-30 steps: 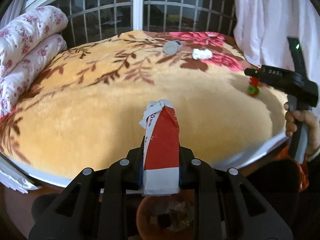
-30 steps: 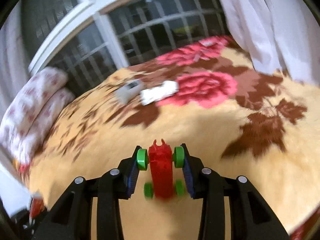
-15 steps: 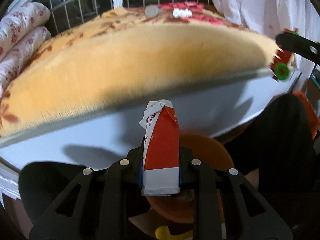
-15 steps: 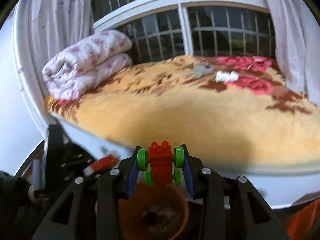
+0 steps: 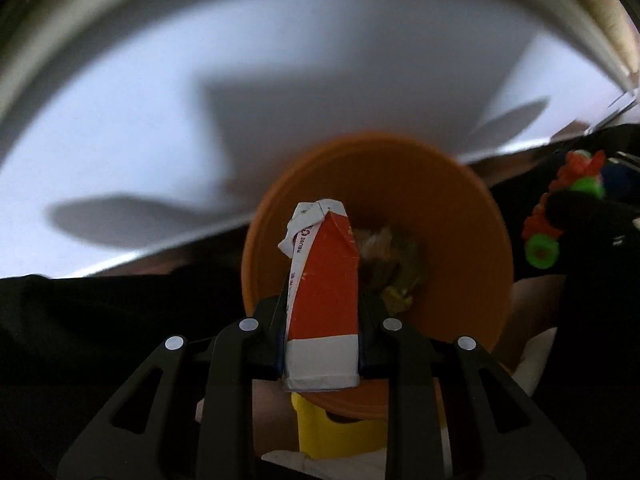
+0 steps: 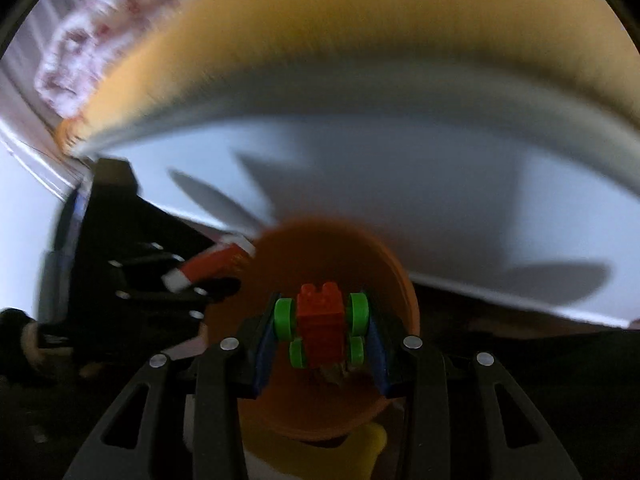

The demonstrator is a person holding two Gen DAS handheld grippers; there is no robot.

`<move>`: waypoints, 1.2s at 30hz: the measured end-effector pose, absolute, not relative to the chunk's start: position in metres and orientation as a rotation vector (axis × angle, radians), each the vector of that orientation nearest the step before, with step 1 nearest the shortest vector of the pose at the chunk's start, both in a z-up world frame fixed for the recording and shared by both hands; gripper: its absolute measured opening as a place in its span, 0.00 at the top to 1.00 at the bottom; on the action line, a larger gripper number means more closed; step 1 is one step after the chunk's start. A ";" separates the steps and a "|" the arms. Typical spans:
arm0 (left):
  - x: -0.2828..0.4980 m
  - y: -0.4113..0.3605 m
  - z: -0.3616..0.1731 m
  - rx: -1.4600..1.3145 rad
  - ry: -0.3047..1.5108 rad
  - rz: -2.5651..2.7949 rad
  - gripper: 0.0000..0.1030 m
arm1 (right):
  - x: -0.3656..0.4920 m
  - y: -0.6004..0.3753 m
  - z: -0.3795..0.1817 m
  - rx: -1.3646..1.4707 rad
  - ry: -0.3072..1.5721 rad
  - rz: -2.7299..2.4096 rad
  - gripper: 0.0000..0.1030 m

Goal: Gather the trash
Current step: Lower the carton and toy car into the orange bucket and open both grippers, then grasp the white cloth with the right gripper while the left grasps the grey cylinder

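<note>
**Both tongs loaded above the orange bin**

The left tongs (image 5: pixel 322 320) pinch a red-and-white carton (image 5: pixel 322 300) upright between their pads, its crumpled white top pointing toward the mouth of the orange bin (image 5: pixel 472 240). Inside the bin lies a brownish-yellow clump of rubbish (image 5: pixel 394 264), too blurred to identify. The carton and tongs hide the bin's near rim.

The right tongs (image 6: pixel 322 326) are pressed onto a red toy block with green wheels (image 6: pixel 322 328), held over the same bin (image 6: pixel 400 280); the block covers most of the bin's contents. At the left of this view the left tongs (image 6: pixel 184 284) and carton (image 6: pixel 208 268) appear beside the bin's rim, smeared by motion.

A yellow object (image 5: pixel 332 432) sits under the bin, mostly cut off. Behind, the white side of the bed (image 6: pixel 400 160) and its orange blanket (image 6: pixel 320 20) are blurred.
</note>
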State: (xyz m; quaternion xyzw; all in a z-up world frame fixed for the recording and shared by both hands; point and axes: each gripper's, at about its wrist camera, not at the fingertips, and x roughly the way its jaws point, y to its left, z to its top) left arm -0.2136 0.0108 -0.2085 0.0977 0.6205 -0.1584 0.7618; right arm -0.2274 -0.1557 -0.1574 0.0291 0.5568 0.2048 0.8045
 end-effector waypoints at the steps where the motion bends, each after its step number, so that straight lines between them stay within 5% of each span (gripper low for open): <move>1: -0.213 0.009 -0.214 0.229 1.363 -0.338 0.78 | -0.226 -0.154 -0.164 0.056 1.215 0.435 0.63; 9: -0.214 0.003 -0.225 0.266 1.393 -0.344 0.75 | -0.227 -0.139 -0.183 0.015 1.290 0.463 0.59; 11: -0.212 0.001 -0.226 0.277 1.392 -0.331 0.60 | -0.228 -0.137 -0.185 0.003 1.298 0.451 0.41; 13: -0.210 0.001 -0.224 0.295 1.380 -0.318 0.26 | -0.230 -0.137 -0.184 0.007 1.292 0.440 0.39; 24: -0.217 -0.001 -0.199 0.289 1.299 -0.327 0.26 | -0.251 -0.163 -0.144 0.040 1.221 0.390 0.39; 36: -0.205 0.030 -0.028 0.194 0.893 -0.368 0.16 | -0.192 -0.233 0.008 0.119 0.915 0.368 0.31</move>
